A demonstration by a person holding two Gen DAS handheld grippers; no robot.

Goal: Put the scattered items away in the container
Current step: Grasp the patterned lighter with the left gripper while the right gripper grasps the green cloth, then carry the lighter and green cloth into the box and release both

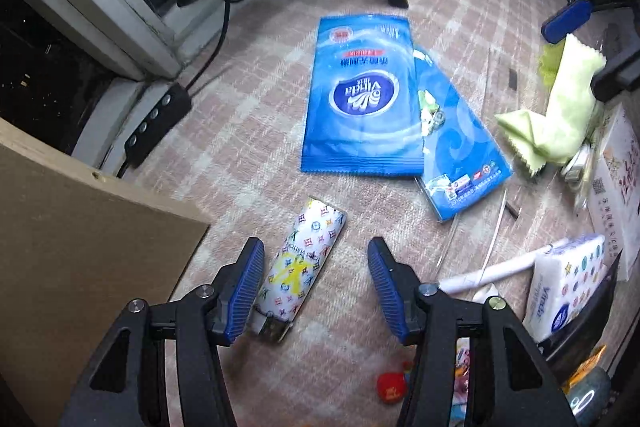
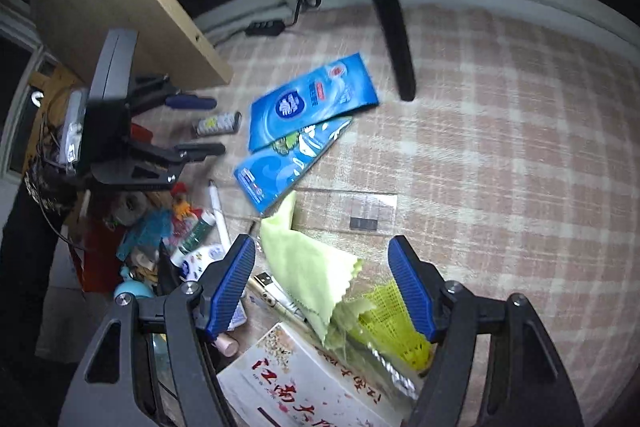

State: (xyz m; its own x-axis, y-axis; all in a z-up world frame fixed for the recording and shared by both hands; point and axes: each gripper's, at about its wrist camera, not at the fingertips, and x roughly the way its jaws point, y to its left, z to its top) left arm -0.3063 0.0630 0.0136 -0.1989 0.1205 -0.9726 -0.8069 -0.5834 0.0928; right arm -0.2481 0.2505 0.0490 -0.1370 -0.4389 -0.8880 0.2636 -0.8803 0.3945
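Note:
A white lighter (image 1: 298, 267) with a colourful print lies on the checked carpet between the fingers of my left gripper (image 1: 316, 247), close to the left pad. That gripper is open and points down at it. My right gripper (image 2: 322, 243) is open above a pale green cloth (image 2: 304, 267) and a yellow mesh packet (image 2: 392, 315), with neither pad pressing on them. Two blue tissue packs (image 1: 360, 95) (image 1: 460, 155) overlap further out on the carpet. A dark bin wall (image 2: 165, 267) at the lower left stands by a pile of small items.
A black chair leg (image 2: 392, 27) stands behind the blue packs. A wooden board (image 1: 80, 247) and a power strip (image 1: 158, 123) lie at the left. A white box with red characters (image 2: 304, 379), a white pen (image 2: 218, 211) and a clear ruler (image 2: 348, 207) are nearby.

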